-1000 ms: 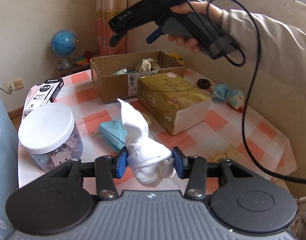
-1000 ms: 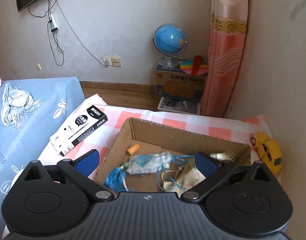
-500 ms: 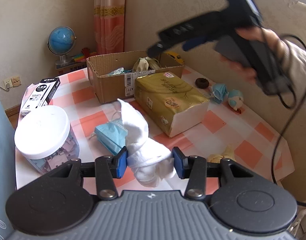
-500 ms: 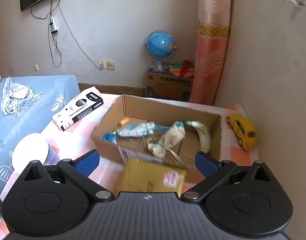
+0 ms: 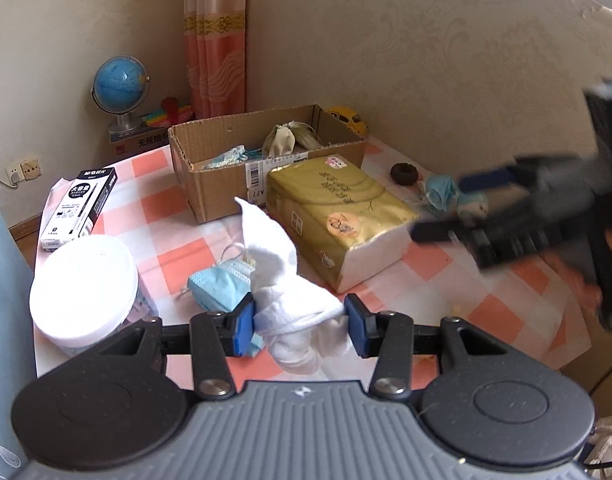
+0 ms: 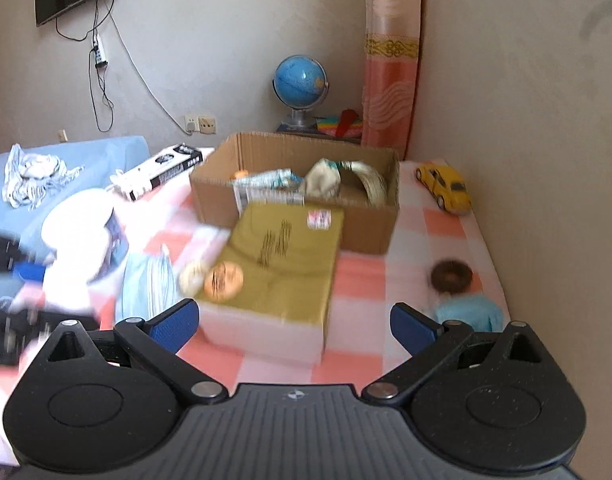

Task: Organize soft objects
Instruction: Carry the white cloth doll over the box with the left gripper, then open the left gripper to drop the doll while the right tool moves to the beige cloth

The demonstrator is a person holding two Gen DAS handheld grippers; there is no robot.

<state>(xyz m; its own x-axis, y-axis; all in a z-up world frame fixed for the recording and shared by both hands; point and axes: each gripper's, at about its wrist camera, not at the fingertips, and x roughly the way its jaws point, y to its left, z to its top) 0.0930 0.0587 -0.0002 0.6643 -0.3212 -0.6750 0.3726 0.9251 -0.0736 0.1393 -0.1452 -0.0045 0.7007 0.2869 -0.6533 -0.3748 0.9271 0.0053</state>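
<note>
My left gripper (image 5: 298,320) is shut on a crumpled white cloth (image 5: 278,260), held above the checked tablecloth (image 5: 425,256). A blue face mask (image 5: 218,284) lies just behind it. The cardboard box (image 5: 222,188) at the back holds several soft items. My right gripper (image 6: 294,324) stands open with nothing between its fingers, above the near end of the gold tissue pack (image 6: 282,256). Its blurred dark body (image 5: 537,216) shows at the right of the left wrist view. A blue plush toy (image 6: 469,312) and a brown hair tie (image 6: 451,275) lie by the right fingertip.
A white-lidded jar (image 5: 82,280) and a black-and-white carton (image 5: 80,208) stand at the table's left. A yellow toy car (image 6: 445,188) sits by the wall behind the box. A globe (image 6: 300,80) stands beyond the table, and blue bedding (image 6: 86,160) lies to the left.
My right gripper has pulled back from over the cardboard box and sunk toward the table's right side, still open. My left gripper has kept still with the cloth.
</note>
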